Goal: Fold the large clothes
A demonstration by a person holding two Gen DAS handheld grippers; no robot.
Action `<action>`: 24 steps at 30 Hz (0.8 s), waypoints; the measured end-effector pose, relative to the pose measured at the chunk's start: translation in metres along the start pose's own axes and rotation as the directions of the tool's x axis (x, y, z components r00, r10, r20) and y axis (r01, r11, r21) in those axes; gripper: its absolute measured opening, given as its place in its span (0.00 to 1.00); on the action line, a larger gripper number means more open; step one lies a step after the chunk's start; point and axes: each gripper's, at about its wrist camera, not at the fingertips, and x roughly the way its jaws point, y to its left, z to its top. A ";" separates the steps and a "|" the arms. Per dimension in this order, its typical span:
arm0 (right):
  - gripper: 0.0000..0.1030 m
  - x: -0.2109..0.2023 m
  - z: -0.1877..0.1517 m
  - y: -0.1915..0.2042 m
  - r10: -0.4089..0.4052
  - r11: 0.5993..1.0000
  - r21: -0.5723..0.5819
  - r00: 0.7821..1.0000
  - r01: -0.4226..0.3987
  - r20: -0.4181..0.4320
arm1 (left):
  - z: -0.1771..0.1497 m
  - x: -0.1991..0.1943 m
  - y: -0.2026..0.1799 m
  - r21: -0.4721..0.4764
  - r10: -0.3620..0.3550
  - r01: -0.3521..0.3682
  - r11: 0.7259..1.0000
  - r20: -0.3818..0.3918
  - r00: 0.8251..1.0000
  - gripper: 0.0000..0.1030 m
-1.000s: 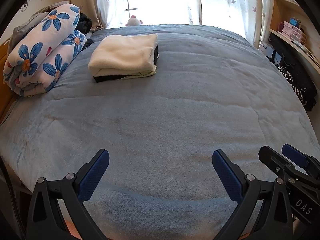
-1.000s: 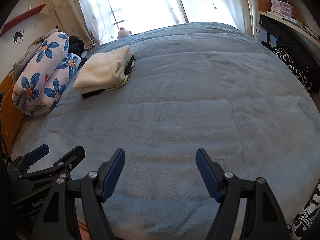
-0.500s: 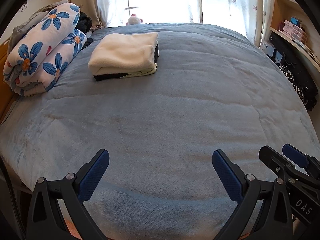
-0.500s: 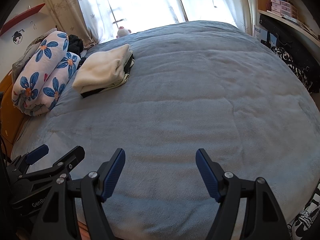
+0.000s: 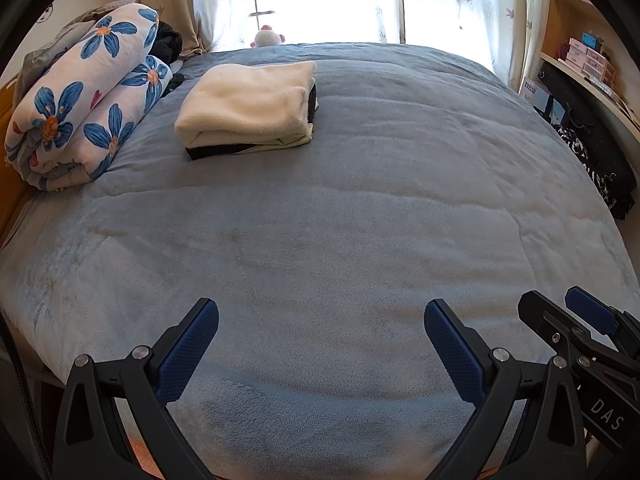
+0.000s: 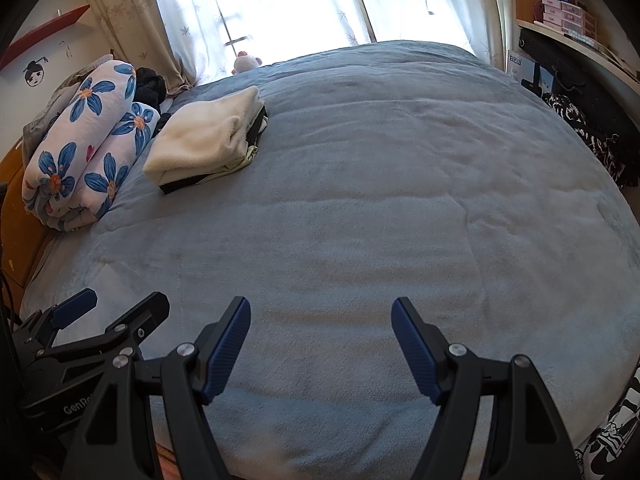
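The left gripper (image 5: 320,346) hangs over the blue-grey blanket (image 5: 340,220) with jaws wide apart and empty. At eleven o'clock sits a stack of folded clothes (image 5: 250,110), a floral rolled quilt (image 5: 86,106) at ten. The right gripper (image 5: 576,324) shows at four.

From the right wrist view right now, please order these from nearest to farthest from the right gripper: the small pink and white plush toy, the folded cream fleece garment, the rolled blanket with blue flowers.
Measured from the right gripper:
1. Rolled blanket with blue flowers, far left, at the bed's edge.
2. Folded cream fleece garment, left of centre, a little beyond the blanket's near end.
3. Small pink and white plush toy, farthest, by the window curtain.
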 end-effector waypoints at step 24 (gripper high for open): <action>0.71 0.006 -0.002 -0.002 -0.002 1.000 0.001 1.000 0.002 -0.006 | 0.000 0.004 0.002 -0.002 -0.004 0.004 1.000 -0.010 1.000 0.98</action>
